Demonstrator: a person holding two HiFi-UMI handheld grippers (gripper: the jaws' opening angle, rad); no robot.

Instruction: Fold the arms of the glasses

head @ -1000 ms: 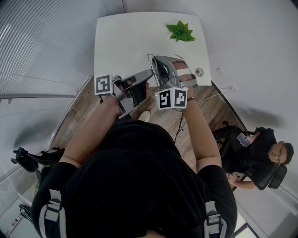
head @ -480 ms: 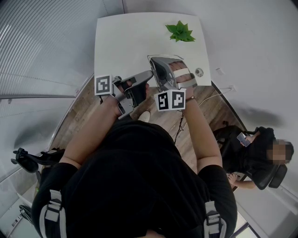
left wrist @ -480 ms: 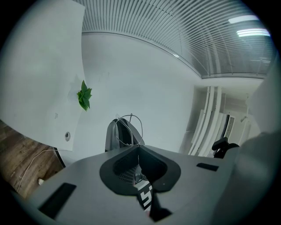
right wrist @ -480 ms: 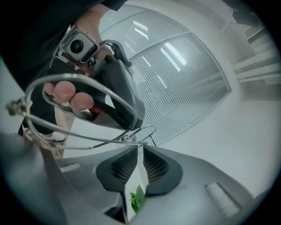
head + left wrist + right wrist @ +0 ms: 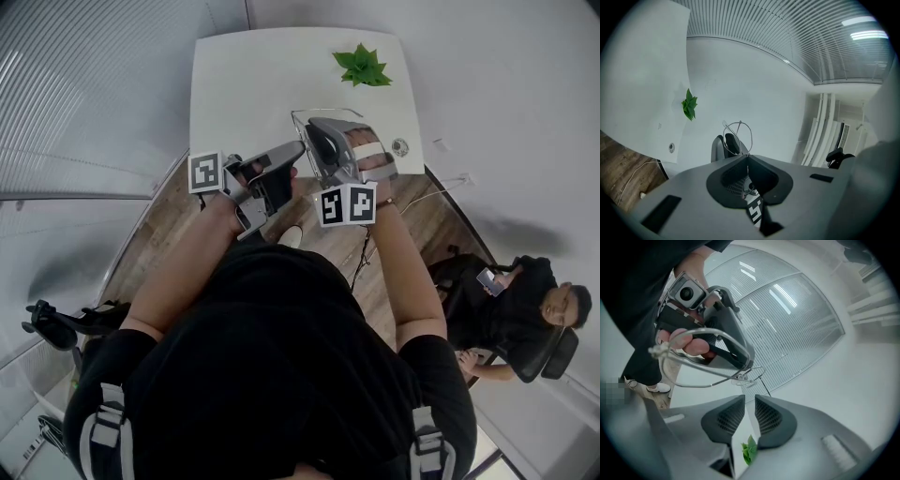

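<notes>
Opening right claw (image 5: 749, 398), empty, near glasses (image 5: 742, 377)

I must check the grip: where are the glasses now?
In the right gripper view, the glasses hang in the air, pinched in the left gripper, just beyond the right gripper, whose empty jaws are opening.

Table (image 5: 244, 84): plain white. Plant (image 5: 362, 66): green. Glasses (image 5: 743, 377): thin silvery wire (lenses clear). Floor (image 5: 164, 230): brown wood grain. Shirt (image 5: 272, 356): black. Wall (image 5: 84, 84): pale grey, fine ribbed lines.
</notes>
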